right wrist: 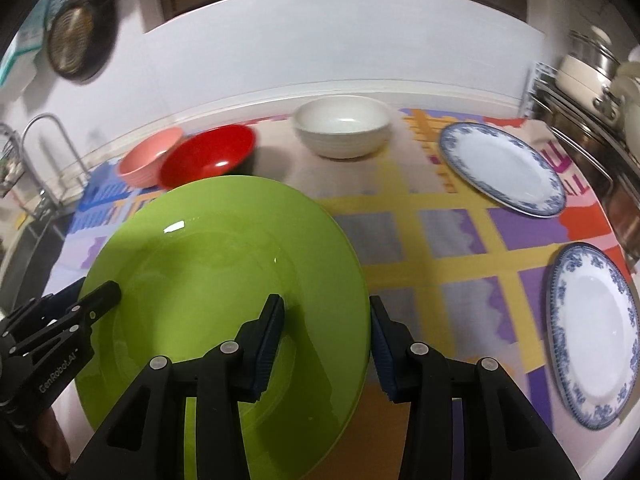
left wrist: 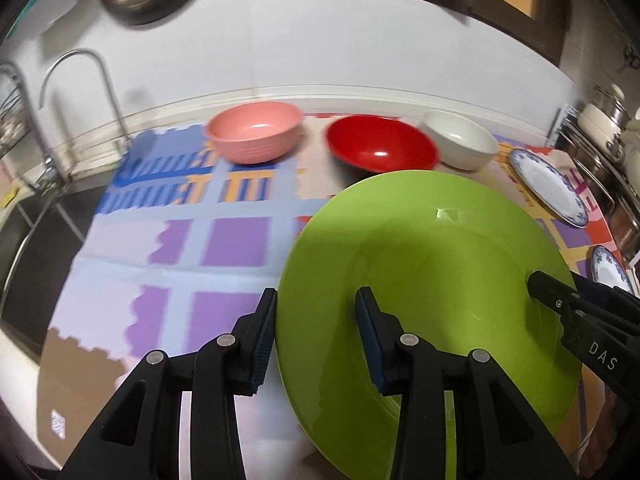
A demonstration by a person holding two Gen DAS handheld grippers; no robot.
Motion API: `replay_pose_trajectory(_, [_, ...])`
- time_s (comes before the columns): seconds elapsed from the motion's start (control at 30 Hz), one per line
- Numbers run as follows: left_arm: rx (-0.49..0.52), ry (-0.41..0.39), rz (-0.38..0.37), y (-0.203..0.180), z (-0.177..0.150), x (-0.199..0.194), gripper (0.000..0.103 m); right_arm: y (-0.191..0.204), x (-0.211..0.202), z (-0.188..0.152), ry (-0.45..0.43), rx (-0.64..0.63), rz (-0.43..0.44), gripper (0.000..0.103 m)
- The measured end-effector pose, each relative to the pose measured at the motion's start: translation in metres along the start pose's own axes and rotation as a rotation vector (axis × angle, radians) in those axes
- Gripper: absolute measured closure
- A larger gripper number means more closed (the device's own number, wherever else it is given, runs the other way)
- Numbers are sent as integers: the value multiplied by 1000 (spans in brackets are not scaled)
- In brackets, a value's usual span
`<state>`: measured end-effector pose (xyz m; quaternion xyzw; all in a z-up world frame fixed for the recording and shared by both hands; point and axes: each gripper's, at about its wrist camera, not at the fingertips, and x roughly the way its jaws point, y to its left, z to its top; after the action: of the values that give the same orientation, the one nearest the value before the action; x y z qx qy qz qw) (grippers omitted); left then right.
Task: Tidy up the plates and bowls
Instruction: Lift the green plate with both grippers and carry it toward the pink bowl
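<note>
The green plate (left wrist: 432,280) is held tilted above the patterned cloth (left wrist: 180,240), gripped at opposite edges; the left gripper (left wrist: 316,344) has its jaws partly closed across the plate's left rim, one finger outside the edge and one on the upper face, and the right gripper (right wrist: 326,344) clamps the right rim the same way. Along the back of the cloth stand a pink bowl (left wrist: 256,132), a red bowl (left wrist: 380,144) and a white bowl (right wrist: 342,126); two blue-rimmed white plates lie to the right, one farther back (right wrist: 504,168) and one nearer (right wrist: 596,336).
</note>
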<state>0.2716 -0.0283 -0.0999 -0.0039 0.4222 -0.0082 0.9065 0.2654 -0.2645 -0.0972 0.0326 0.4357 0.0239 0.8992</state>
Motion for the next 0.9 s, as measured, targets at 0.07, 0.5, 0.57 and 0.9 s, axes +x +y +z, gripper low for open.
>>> replay_pose_trajectory(0.07, [-12,3,18,12,-3,-4,64,17,-2,-3,1,-15,20,60])
replay_pose_trajectory(0.5, [-91,48,101,91,-27,-4,63,104,13,-16,41,-112,106,60])
replay_pose_trajectory(0.57, [-94,56,104,95,-30,0,63,111,19,-18,55,-120,107,60])
replay_pose_trajectory(0.9, [-93,121,92,106,-40,22,63,129,38,-27,113,-146,87,60])
